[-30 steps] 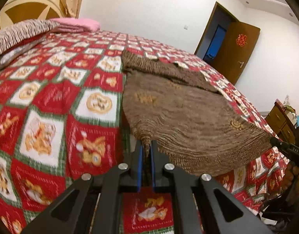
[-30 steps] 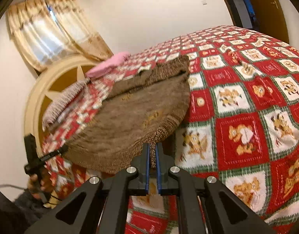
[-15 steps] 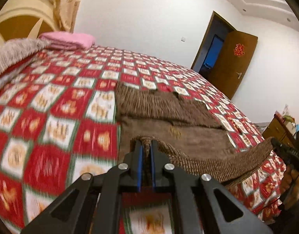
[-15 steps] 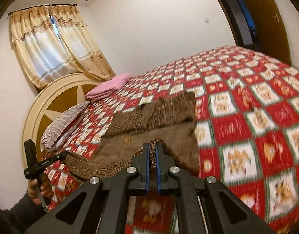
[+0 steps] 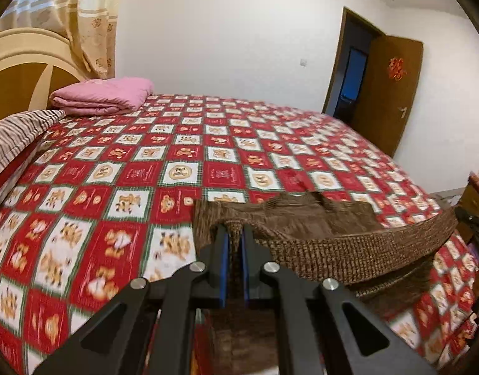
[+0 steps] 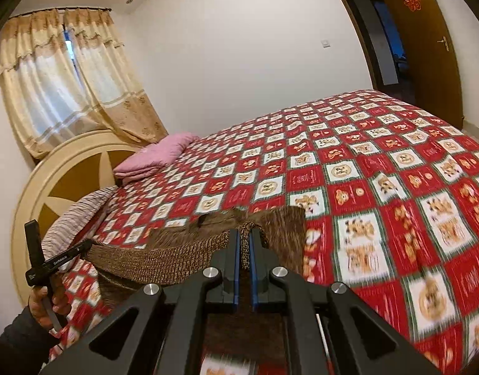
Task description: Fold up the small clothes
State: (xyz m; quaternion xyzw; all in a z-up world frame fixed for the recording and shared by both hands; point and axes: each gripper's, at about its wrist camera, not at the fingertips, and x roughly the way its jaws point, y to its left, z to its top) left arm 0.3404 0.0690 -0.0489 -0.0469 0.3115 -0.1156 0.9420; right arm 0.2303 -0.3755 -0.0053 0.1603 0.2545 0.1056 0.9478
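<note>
Both grippers, left gripper [image 5: 235,243] and right gripper [image 6: 245,243], were clamped on the ribbed hem of the brown knitted sweater [image 5: 305,218], one at each corner, stretched between them above the red quilt [image 5: 177,143]. I judged the first fold only half made: the hem was lifted, not laid on the collar, and later folds remained.

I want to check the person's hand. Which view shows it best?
The right wrist view: the hand grips the left gripper's handle at lower left. In the left wrist view the hand is not clearly visible; only a dark blur sits at the right edge.
</note>
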